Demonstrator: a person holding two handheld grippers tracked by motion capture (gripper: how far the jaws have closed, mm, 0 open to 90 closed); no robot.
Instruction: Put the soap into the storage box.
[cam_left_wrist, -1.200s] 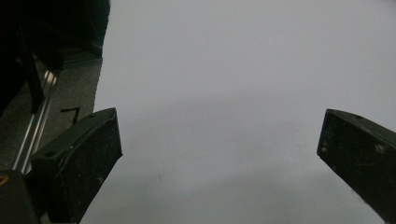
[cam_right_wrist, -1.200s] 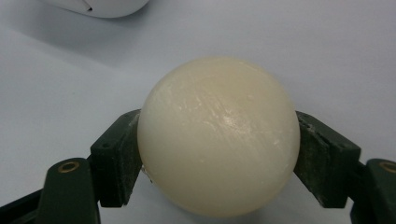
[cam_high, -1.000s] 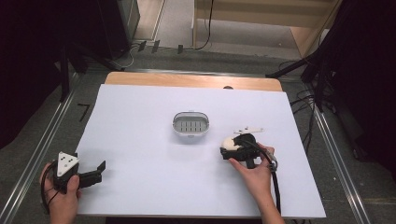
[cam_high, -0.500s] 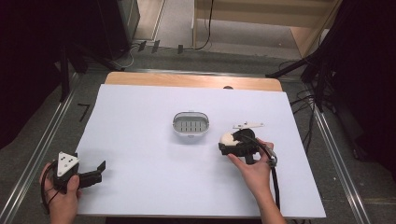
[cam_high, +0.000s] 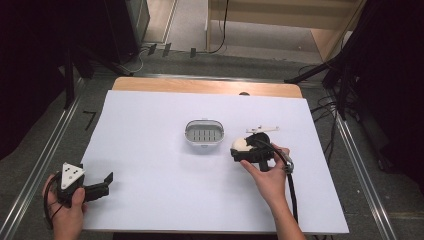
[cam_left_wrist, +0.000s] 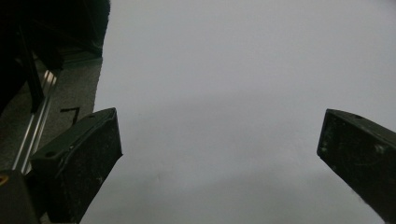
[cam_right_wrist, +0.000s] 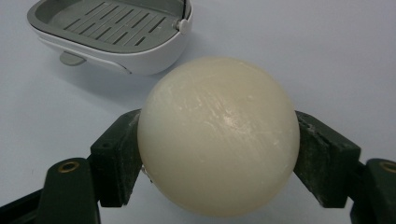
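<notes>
Right hand-held gripper (cam_right_wrist: 218, 140) pinching cream soap ball (cam_right_wrist: 218, 135) (round, no long axis), just beside grey soap dish (cam_right_wrist: 112, 32)

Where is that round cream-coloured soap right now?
The soap sits clamped between the right gripper's jaws, right of the table's middle in the high view, just beside the grey soap dish.

We see a cream soap ball (cam_right_wrist: 218, 135), smooth and waxy with a soft sheen and faint pale streaks. The right gripper (cam_right_wrist: 218, 154) has matt black plastic jaws with rough, scuffed pads. The soap dish (cam_right_wrist: 112, 35) looks like plastic: a satin white shell and a matt grey slotted insert. The bench (cam_high: 150, 130) carries a matt white sheet, with a bare wood strip at its far edge.
</notes>
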